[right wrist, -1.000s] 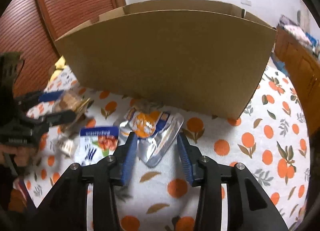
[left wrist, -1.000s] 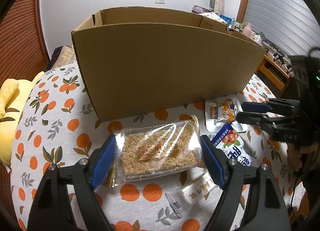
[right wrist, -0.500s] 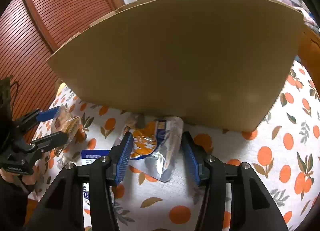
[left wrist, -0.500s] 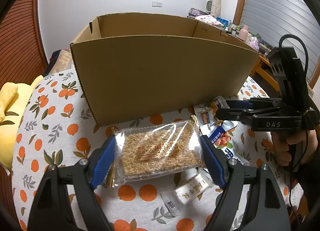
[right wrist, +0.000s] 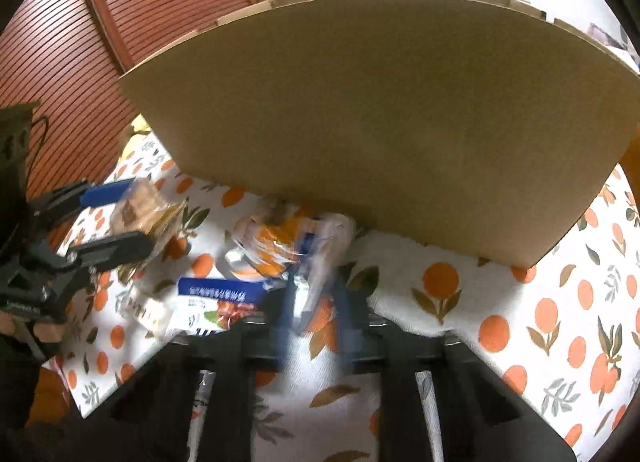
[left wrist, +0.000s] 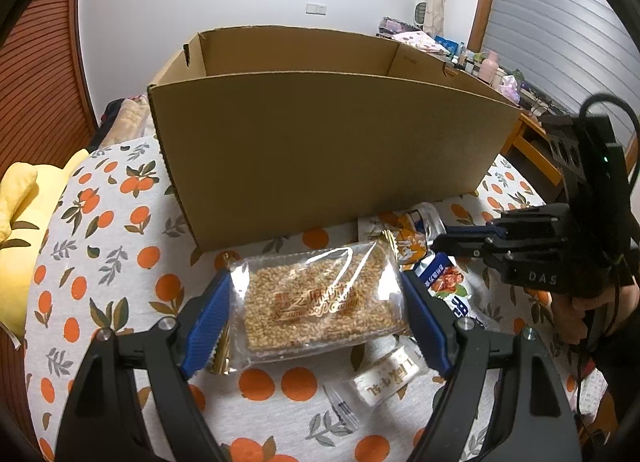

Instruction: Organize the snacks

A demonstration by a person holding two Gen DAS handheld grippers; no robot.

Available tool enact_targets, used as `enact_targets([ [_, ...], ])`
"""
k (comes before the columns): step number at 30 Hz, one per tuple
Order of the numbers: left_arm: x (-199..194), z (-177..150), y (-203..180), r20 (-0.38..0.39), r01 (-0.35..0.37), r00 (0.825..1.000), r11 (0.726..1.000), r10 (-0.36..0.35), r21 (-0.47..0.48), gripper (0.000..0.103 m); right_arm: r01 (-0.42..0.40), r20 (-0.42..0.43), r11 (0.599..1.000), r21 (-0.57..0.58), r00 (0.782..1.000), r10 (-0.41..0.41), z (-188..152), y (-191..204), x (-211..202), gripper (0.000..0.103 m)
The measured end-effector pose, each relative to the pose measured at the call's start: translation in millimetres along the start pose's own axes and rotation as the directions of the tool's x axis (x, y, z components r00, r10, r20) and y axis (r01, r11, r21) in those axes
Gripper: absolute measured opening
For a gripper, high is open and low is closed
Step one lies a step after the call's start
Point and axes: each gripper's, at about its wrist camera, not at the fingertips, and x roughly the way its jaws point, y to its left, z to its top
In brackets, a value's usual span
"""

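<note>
My left gripper (left wrist: 318, 308) is shut on a clear sesame candy pack (left wrist: 320, 302) and holds it above the table, in front of the open cardboard box (left wrist: 320, 149). My right gripper (right wrist: 314, 302) has closed on a silver and orange pouch (right wrist: 288, 246) lying at the foot of the box (right wrist: 400, 121); this view is blurred. In the left wrist view the right gripper (left wrist: 444, 242) pinches the pouch (left wrist: 408, 234). A blue and white snack bag (right wrist: 216, 302) lies left of the pouch, also seen in the left wrist view (left wrist: 448, 282).
The table wears an orange-print cloth (left wrist: 120, 221). A small white sachet (left wrist: 386, 376) lies under my left gripper. A yellow cushion (left wrist: 16, 213) sits at the far left. Wooden slatted doors (right wrist: 120, 21) stand behind.
My left gripper lifted the sesame pack higher. My right gripper narrowed its jaws around the silver pouch and is moving, blurring its view.
</note>
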Motion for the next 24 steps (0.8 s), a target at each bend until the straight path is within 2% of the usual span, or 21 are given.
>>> enact_targets([
  [7, -5.3, -0.1, 0.0, 0.007, 0.003, 1.000, 1.000, -0.003, 0.002, 0.082, -0.006, 0.042, 0.999, -0.035, 0.999, 0.007, -4.3, 18.0, -19.1, 0.000],
  [15, -18.4, 4.4, -0.5, 0.035, 0.003, 0.999, 1.000, -0.003, 0.002, 0.082, 0.054, 0.105, 0.992, -0.115, 0.994, -0.042, -5.8, 46.3, -42.2, 0.000],
  [24, -33.6, 11.9, -1.6, 0.067, 0.004, 0.998, 1.000, -0.005, 0.009, 0.082, 0.116, 0.139, 0.981, -0.158, 0.986, -0.094, 1.0, 55.5, -51.8, 0.000],
])
